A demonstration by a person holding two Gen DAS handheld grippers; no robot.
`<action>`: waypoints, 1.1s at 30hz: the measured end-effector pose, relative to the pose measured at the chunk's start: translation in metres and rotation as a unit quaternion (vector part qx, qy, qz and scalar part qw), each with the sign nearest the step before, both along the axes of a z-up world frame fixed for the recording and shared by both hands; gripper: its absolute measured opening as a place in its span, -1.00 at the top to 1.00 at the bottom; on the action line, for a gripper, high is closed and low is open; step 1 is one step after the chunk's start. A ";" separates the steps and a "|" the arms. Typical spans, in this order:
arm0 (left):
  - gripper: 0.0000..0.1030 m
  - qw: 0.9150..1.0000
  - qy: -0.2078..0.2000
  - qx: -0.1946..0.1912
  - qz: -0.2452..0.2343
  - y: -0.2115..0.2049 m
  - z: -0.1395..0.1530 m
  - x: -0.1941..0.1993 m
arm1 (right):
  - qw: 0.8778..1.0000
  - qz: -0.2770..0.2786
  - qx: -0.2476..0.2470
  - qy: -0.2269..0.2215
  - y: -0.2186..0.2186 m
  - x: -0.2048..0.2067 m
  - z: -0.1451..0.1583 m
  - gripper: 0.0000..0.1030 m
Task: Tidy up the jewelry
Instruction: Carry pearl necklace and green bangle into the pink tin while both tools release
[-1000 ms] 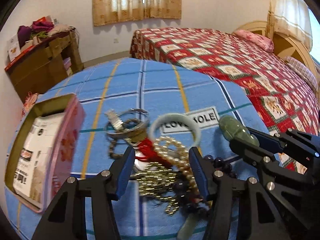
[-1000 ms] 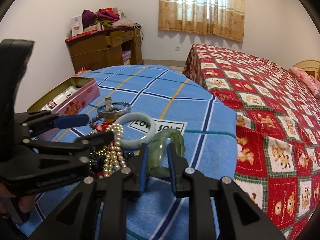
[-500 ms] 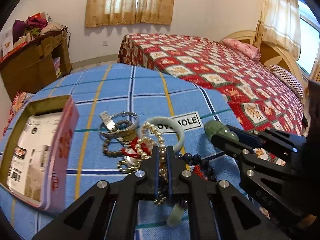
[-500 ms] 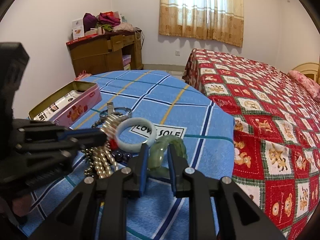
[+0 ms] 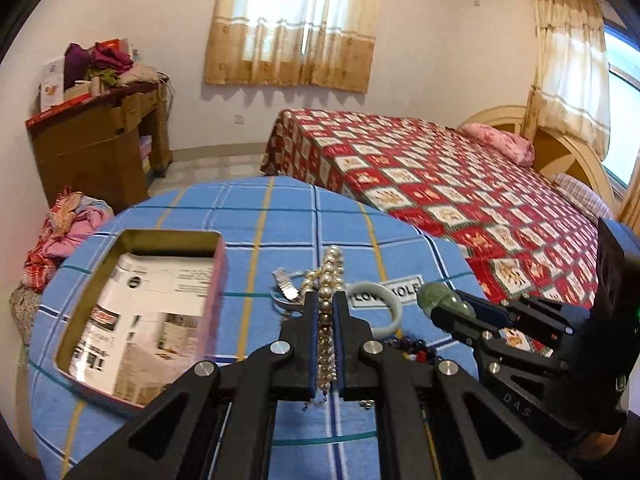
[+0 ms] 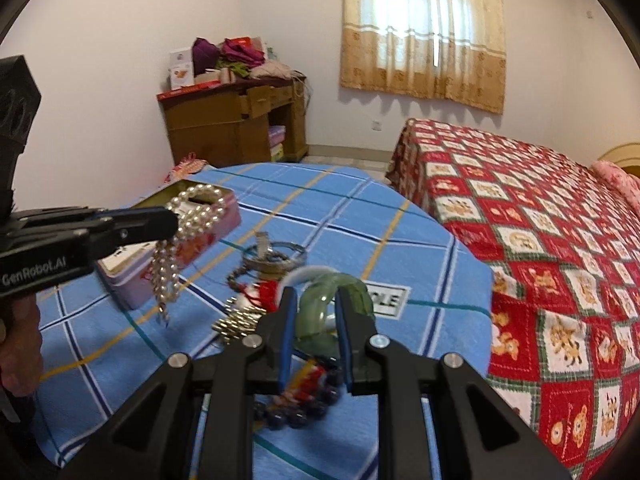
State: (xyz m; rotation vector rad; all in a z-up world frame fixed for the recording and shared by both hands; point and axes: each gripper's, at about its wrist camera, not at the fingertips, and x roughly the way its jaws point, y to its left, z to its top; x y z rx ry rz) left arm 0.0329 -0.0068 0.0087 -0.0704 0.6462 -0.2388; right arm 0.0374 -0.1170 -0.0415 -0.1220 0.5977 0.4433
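Bedroom; blue checked table carries an open tin, no jewelry seen inside. Left gripper clamps a pearl necklace clear of the table; right gripper clamps a green bangle. Remaining jewelry pile unsorted: task barely begun.

- The left gripper is clamped on a pearl necklace, the beads running up between its blue-lined fingers.
- An open tin lies left of it on the blue checked tablecloth, printed paper inside.
- On the right, the right gripper pinches a green bangle.
- Between the two lie a pale bangle, a silver bracelet and dark beads.
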 end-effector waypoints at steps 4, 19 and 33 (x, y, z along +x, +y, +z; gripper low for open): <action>0.90 1.000 -0.008 -0.003 0.015 0.012 0.006 -0.002 | 1.000 0.019 0.002 0.000 0.014 0.002 0.005 0.58; 0.90 0.996 -0.027 -0.010 0.083 0.075 0.022 -0.004 | 0.995 0.097 -0.003 -0.018 0.078 0.016 0.024 0.58; 0.89 0.991 -0.011 -0.002 0.133 0.126 0.003 0.031 | 0.987 0.161 -0.006 -0.002 0.143 0.051 0.027 0.58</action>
